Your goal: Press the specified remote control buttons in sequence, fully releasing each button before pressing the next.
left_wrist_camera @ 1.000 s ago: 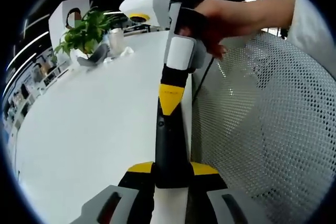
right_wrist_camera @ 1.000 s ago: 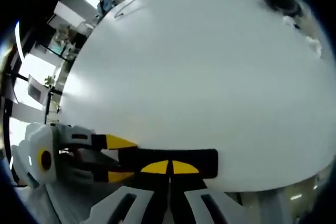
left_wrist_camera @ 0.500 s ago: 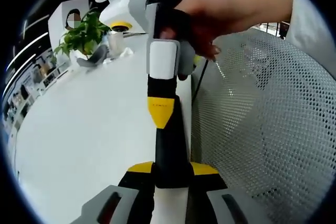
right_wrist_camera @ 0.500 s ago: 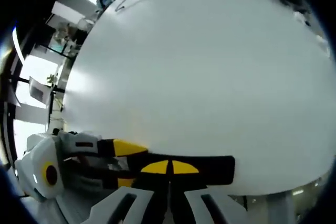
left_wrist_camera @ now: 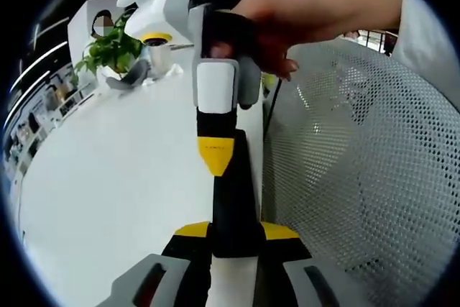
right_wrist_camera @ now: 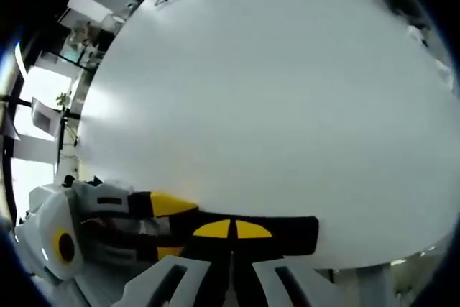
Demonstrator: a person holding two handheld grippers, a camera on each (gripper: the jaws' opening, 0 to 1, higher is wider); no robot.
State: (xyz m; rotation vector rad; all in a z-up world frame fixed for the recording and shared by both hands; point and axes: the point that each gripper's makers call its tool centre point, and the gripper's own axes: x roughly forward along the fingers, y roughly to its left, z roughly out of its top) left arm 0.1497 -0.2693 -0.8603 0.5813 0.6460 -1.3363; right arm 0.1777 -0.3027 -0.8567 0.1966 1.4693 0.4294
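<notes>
Left gripper (left_wrist_camera: 236, 234) clamps one end of the black remote (left_wrist_camera: 233, 192) at the white table (left_wrist_camera: 108, 177) edge. Right gripper (right_wrist_camera: 233, 229), jaws together, tips on remote (hand (left_wrist_camera: 287, 19) holds it). Far pot (left_wrist_camera: 113, 72) holds a leafy plant (left_wrist_camera: 115, 44).

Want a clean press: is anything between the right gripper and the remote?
Nothing visible. The right gripper's shut tips appear to touch the remote directly, while the left gripper clamps it.

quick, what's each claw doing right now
Left claw: shut on the black remote control.
Right claw: shut, its yellow tips pressed down on the same remote above the white table.
</notes>
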